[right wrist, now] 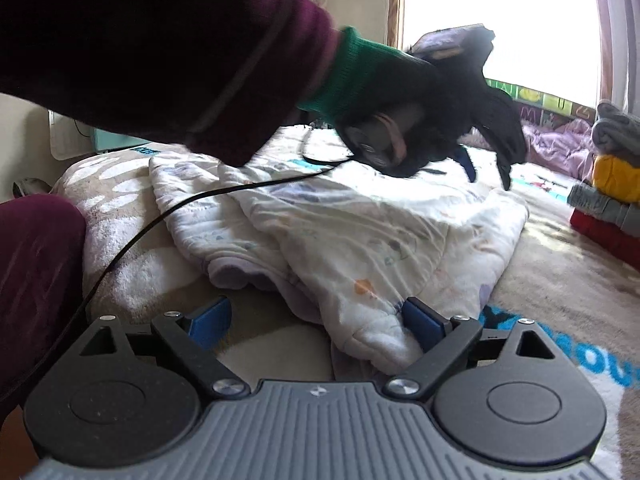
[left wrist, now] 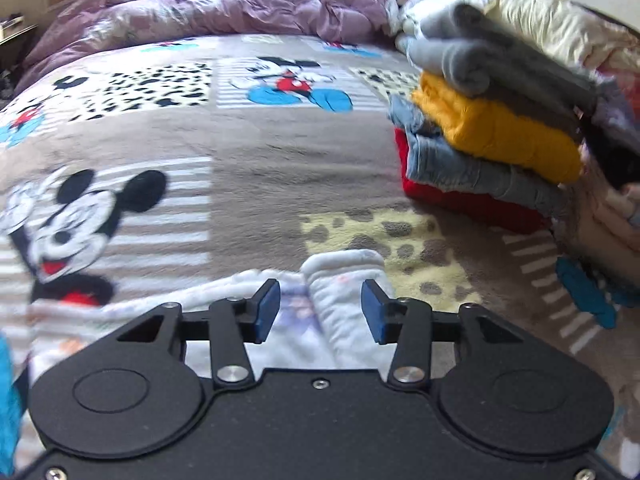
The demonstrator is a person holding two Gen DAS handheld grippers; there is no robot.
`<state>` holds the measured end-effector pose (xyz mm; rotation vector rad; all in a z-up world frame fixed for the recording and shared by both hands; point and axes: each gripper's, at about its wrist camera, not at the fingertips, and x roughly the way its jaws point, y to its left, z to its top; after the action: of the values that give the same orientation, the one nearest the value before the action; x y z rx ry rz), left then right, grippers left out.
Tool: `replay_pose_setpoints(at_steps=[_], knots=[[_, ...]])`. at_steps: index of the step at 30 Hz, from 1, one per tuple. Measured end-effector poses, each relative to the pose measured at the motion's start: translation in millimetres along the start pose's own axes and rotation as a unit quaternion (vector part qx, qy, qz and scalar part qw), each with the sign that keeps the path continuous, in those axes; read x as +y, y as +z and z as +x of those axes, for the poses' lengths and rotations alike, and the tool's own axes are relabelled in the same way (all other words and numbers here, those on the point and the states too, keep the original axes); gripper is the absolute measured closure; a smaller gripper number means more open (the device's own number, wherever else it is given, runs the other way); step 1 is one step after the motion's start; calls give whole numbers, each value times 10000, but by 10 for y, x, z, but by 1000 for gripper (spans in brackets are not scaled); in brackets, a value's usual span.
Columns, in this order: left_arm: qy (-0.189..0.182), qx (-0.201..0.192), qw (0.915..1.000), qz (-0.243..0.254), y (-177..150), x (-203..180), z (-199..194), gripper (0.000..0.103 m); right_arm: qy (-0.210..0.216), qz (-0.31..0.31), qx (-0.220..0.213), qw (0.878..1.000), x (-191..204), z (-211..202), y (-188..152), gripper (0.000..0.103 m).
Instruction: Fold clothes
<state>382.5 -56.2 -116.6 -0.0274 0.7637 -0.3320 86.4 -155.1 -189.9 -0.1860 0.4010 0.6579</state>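
Note:
A white quilted garment (right wrist: 340,232) with small pastel prints lies partly folded on the bed. My right gripper (right wrist: 316,320) is open at its near edge, one blue pad (right wrist: 424,322) touching the cloth. My left gripper (left wrist: 320,310) is open just above a fold of the same garment (left wrist: 344,280). In the right wrist view the left gripper (right wrist: 484,168) shows over the garment's far edge, held by a black-gloved hand.
A Mickey Mouse blanket (left wrist: 240,168) covers the bed. A stack of folded clothes (left wrist: 492,128), grey, yellow, denim and red, stands at the right, also in the right wrist view (right wrist: 608,200). A purple duvet (left wrist: 200,8) is bunched at the back. A black cable (right wrist: 160,216) crosses the garment.

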Motion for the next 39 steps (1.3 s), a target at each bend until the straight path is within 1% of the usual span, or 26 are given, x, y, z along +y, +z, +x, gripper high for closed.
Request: replay_pose_setpoints(at_steps=[3, 5, 6, 8, 10, 14, 16, 18, 22, 28, 31, 32, 35, 36, 37, 39], knots=[[49, -114, 9998, -122, -122, 118, -355, 59, -70, -93, -110, 9999, 43, -71, 26, 12], [62, -194, 9995, -245, -242, 206, -594, 56, -113, -137, -204, 9996, 68, -141, 47, 12], [105, -228, 9992, -327, -310, 255, -711, 53, -134, -152, -272, 9994, 82, -192, 56, 12], [167, -305, 9981, -506, -449, 354, -945, 51, -174, -142, -362, 9991, 105, -281, 78, 12], [154, -404, 9962, -757, -614, 462, -1179, 49, -228, -162, -405, 9988, 127, -364, 92, 12], [198, -538, 9904, -1258, -968, 646, -1592, 46, -359, -236, -417, 9982, 153, -470, 93, 12], [193, -612, 9855, -1572, -1148, 735, -1761, 45, -427, -261, -411, 9979, 158, -499, 89, 12], [202, -667, 9785, -1939, -1326, 837, -1896, 45, -501, -273, -369, 9977, 159, -478, 82, 12], [185, -645, 9633, -2600, -1613, 1023, -2005, 45, -547, -259, -267, 9978, 175, -416, 55, 12], [107, -582, 9445, -3230, -1906, 1198, -1983, 45, -480, -201, -138, 9986, 176, -380, 24, 12], [106, -544, 9393, -3386, -1967, 1243, -1914, 44, -477, -126, -94, 9987, 150, -370, 7, 12], [147, -553, 9389, -3393, -1972, 1249, -1886, 44, -479, -107, -95, 9987, 143, -367, 3, 12], [218, -682, 9425, -3265, -1941, 1235, -1814, 45, -473, -46, -88, 9988, 119, -347, -1, 12], [238, -730, 9438, -3214, -1928, 1228, -1791, 50, -465, -33, -82, 9989, 114, -337, -2, 12], [271, -769, 9453, -3157, -1908, 1219, -1771, 65, -455, -20, -77, 9989, 109, -328, -2, 12], [309, -840, 9491, -3020, -1843, 1185, -1770, 80, -429, -19, -70, 9991, 103, -315, -9, 12]])
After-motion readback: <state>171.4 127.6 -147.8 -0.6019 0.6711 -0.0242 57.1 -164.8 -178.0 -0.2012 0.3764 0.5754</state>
